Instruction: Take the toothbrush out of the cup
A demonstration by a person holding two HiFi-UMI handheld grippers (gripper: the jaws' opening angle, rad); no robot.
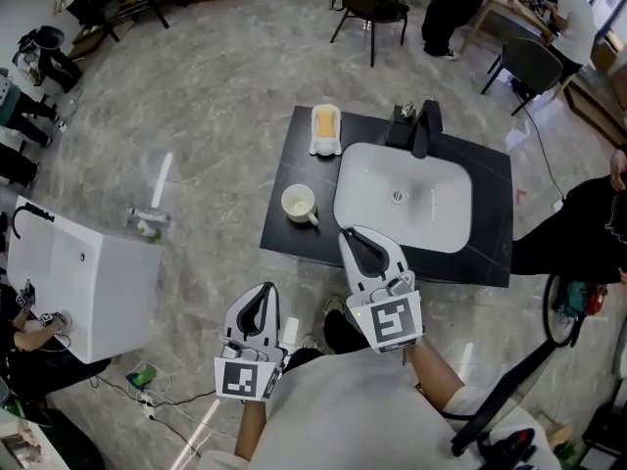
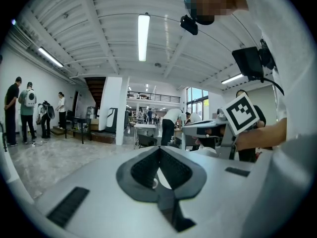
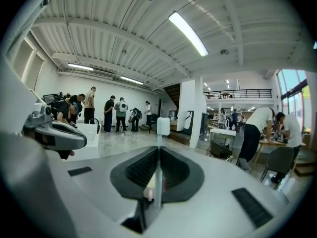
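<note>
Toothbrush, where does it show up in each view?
Head view: not made out; right gripper lower centre.
Left gripper view: not in it; right gripper at right.
Right gripper view: centre, toothbrush upright between the jaws.
Shared landmark: the right gripper.

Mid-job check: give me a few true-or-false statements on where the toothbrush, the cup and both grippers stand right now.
1. The right gripper is shut on the toothbrush. True.
2. The toothbrush stands in the cup. False: the cup looks empty, and the toothbrush stands upright between the right gripper's jaws.
3. The left gripper grips the cup. False: its jaws are together on nothing, away from the counter.
4. The cup stands on the black counter, left of the sink. True.
</note>
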